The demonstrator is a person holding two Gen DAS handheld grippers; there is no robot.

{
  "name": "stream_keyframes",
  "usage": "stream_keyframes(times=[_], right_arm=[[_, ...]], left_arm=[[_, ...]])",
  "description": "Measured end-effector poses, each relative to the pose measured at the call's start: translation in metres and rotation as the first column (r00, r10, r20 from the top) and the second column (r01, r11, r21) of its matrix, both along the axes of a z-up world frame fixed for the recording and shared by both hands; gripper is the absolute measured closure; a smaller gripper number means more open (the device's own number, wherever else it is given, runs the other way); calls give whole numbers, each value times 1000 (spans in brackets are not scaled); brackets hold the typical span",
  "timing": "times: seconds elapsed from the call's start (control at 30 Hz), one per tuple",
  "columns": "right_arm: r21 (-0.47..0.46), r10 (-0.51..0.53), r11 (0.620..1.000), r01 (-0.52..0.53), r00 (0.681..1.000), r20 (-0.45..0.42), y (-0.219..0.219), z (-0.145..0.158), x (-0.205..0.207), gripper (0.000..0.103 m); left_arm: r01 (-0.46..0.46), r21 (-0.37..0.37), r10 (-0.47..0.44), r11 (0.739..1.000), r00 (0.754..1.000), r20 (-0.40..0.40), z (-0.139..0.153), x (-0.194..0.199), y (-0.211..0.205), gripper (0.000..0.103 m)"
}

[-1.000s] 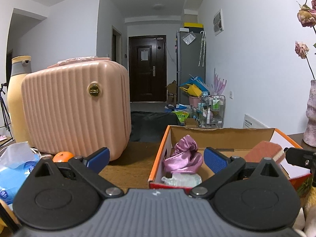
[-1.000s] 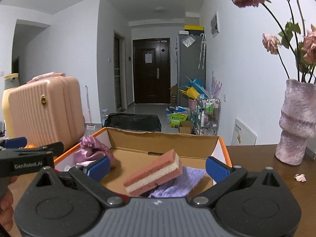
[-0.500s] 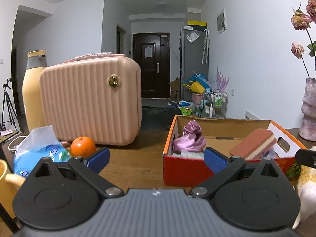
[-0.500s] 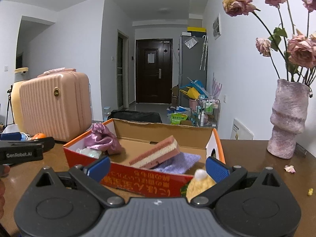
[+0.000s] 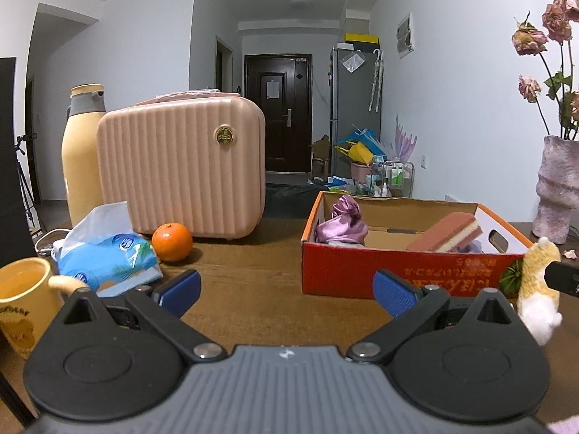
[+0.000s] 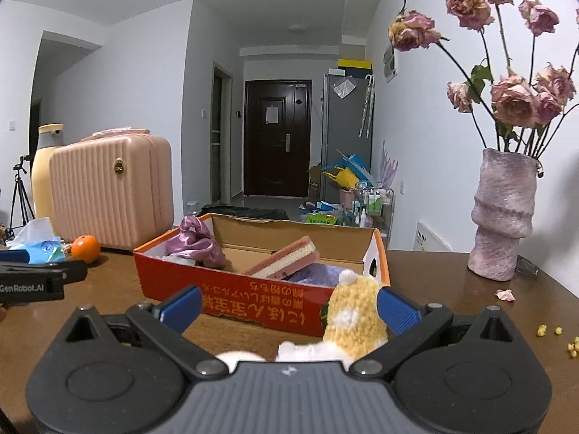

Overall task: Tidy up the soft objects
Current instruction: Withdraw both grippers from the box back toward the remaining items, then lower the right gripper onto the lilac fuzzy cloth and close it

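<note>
One box [image 6: 231, 291] is holding three soft items; one plush toy [image 6: 356, 320] is sitting between the right gripper [image 6: 287, 305]'s spread fingers, the left gripper [image 5: 286, 287] is gaping empty.

A home (hallway front door [image 5: 278, 112], fridge [image 5: 356, 108]).

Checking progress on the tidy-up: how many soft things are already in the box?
3 visible: a purple satin pouch at the left end, a pink sponge leaning mid-box, a purple cloth beneath it. More may be hidden behind the shoebox wall.
</note>
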State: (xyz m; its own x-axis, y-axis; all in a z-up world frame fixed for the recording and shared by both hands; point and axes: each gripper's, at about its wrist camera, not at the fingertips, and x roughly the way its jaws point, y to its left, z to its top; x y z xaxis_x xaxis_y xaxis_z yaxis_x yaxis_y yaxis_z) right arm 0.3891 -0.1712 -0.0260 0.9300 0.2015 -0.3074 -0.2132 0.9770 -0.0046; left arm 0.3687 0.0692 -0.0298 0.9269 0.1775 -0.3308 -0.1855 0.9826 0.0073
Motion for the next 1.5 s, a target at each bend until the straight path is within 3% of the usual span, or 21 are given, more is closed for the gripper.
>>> stream_keyframes(times=[0.5,0.97,1.5], right_arm=[[32,17,999,-18,999,29,-6,1,-71,0],[37,55,998,-56,998,23,-2,-10,-128,0],[-47,109,993,-112,992,-65,20,-28,-139,0]], left_arm=[[49,-20,-49,999,999,-5,1,-68,-16,0],[60,10,-60,998,998,-30,-9,-123,-25,0],[55,-3,-55,998,997,-48,-13,-144,-15,0]])
